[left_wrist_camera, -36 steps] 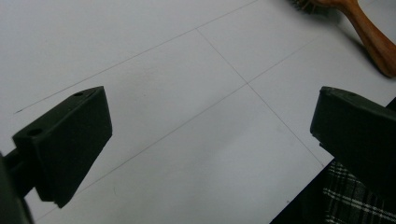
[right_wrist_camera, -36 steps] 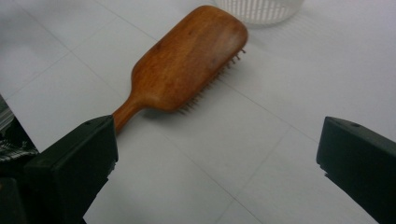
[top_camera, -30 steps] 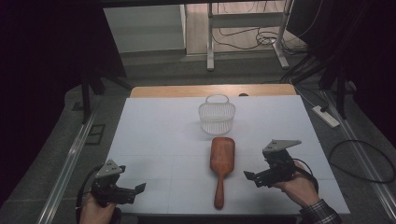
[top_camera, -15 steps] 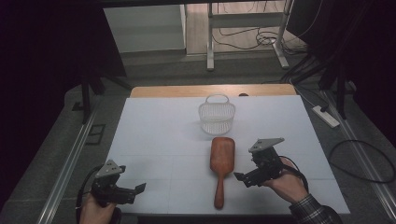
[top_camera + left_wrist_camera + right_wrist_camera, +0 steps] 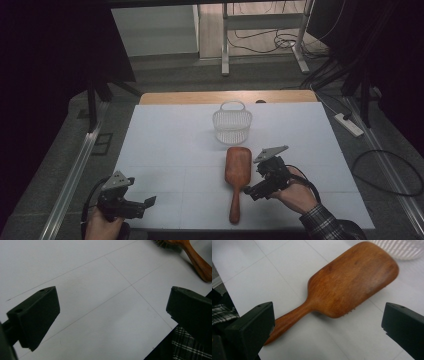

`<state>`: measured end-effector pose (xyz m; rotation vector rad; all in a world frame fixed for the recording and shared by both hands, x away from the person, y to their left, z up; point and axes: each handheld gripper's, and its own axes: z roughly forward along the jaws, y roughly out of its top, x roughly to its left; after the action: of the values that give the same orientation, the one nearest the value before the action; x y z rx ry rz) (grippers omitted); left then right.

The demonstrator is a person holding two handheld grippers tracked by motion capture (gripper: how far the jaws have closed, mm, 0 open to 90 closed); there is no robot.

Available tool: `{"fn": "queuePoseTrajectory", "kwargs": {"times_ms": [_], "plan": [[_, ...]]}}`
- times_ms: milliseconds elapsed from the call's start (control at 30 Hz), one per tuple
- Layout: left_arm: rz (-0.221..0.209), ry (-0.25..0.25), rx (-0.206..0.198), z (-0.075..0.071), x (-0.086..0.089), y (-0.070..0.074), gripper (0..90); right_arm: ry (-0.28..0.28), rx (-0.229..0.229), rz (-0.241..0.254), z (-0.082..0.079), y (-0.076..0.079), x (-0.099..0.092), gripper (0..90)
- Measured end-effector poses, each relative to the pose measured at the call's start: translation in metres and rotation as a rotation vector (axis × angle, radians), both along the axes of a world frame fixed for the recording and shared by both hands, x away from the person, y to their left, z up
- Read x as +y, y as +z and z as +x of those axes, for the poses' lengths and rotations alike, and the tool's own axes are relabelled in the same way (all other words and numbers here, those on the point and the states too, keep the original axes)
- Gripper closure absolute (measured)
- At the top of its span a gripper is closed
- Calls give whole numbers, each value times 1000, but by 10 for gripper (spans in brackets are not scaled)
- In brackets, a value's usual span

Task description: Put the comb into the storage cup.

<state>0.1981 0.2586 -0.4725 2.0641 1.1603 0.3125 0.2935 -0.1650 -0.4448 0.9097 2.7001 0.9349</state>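
Observation:
A wooden paddle hairbrush lies bristles down on the white table, its handle pointing toward the near edge. My right gripper is open just right of the handle, its jaws apart and aimed at the brush. In the right gripper view the brush lies between and beyond the right gripper's wide jaws, untouched. My left gripper is open at the near left corner with nothing in it. The left gripper looks across bare table, with the brush handle far off.
A white wire basket with a handle stands upright just beyond the brush head, also at the top of the right gripper view as the basket. A plaid sleeve shows low at the table's near edge. Cables and a power strip lie on the floor.
My right gripper has moved left and nearer, closing in beside the brush handle. The left gripper, brush and basket have stayed put.

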Motion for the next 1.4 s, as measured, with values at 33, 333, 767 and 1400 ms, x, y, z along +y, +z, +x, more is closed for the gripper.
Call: {"fn": "queuePoseTrajectory", "kwargs": {"times_ms": [33, 333, 767, 1400], "plan": [[0, 0, 0, 0, 0, 0, 0, 3, 2, -7, 0, 0, 2, 0], [-1, -1, 1, 0, 0, 0, 0, 23, 15, -43, 2, -1, 21, 0], [1, -5, 2, 0, 0, 0, 0, 73, 52, -59, 6, -7, 48, 0], [1, -5, 2, 0, 0, 0, 0, 124, 31, -69, 13, -9, 57, 435]]}}
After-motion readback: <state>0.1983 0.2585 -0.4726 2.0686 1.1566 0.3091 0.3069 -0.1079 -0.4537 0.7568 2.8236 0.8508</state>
